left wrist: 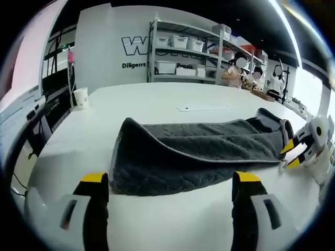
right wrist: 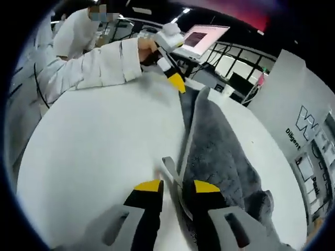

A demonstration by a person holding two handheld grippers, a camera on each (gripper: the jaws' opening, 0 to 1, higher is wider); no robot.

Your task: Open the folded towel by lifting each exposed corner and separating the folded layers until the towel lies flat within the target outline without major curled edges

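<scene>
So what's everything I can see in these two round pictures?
towel: one, dark grey, folded lengthwise on the table between the two grippers.
table: one, white, large.
paper cup: one, white, at the table's far left edge in the left gripper view.
flat white sheet: one, on the table beyond the towel.
shelving: one unit, grey, holding white bins, against the lettered wall.
monitor: one, lit, beyond the table in the right gripper view.
people: two seated near the shelving.
sleeve: white, the person's own arm.
left gripper: black with yellow tips, open before the towel.
right gripper: same colours, at the towel's edge.
</scene>
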